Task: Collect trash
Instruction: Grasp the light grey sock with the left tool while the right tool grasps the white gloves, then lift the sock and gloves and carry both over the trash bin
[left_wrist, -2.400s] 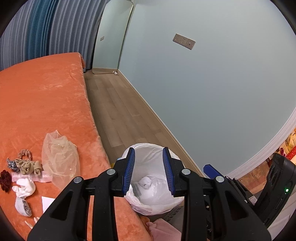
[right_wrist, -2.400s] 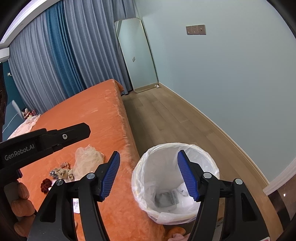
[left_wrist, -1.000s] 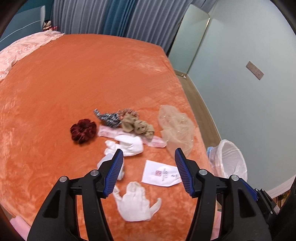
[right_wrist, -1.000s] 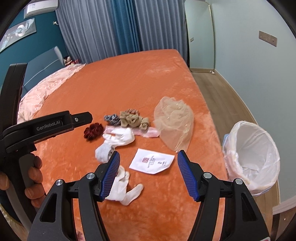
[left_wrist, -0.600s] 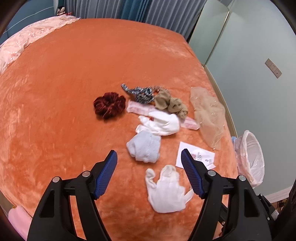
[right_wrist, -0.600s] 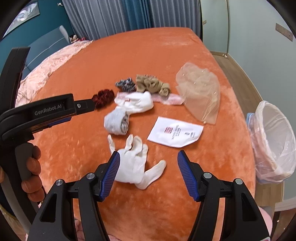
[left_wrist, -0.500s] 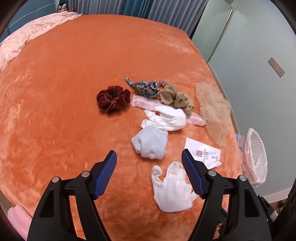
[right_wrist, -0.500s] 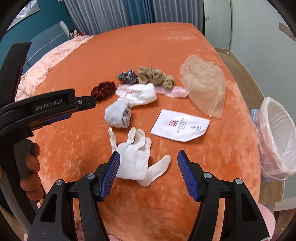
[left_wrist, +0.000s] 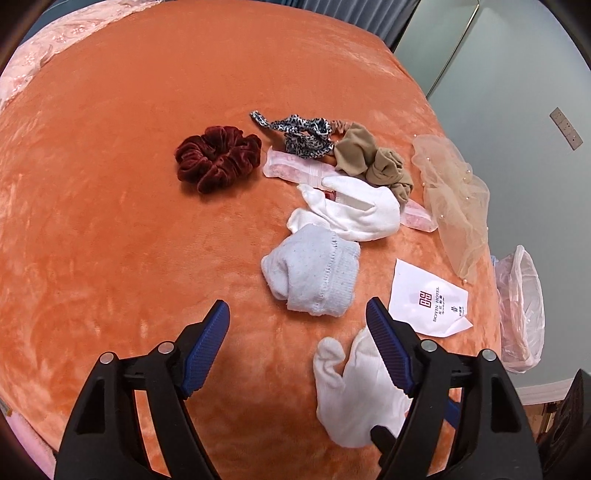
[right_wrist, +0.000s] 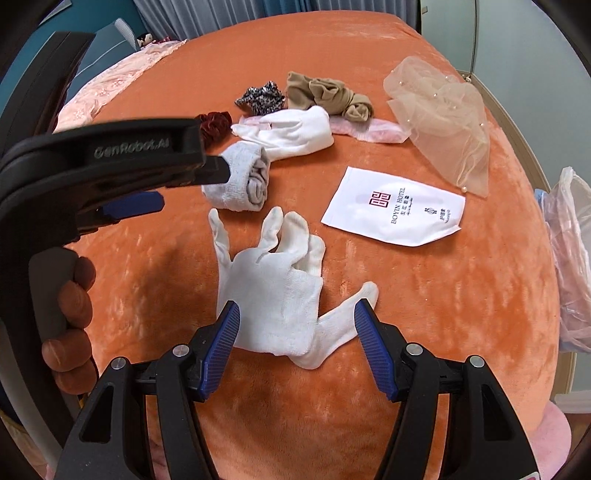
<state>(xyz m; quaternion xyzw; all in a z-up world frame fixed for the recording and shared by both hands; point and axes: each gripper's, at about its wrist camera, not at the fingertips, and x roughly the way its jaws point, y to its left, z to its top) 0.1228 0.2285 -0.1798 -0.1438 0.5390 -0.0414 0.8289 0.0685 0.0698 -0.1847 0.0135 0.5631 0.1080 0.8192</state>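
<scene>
Now the right gripper hangs wide open and empty over the white glove, its blue pads flanking the cuff. Leftward, the left gripper is likewise spread and empty, a rolled grey sock just ahead; the lined bin stands far right.

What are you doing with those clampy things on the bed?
A person is tidying an orange bed, one hand-held gripper in each hand. Both are open and holding nothing. The right hand-held gripper hovers over a white glove. The left hand-held gripper points near a rolled sock. A paper packet and scrunchies lie nearby, and the trash bin waits beside the bed.
</scene>
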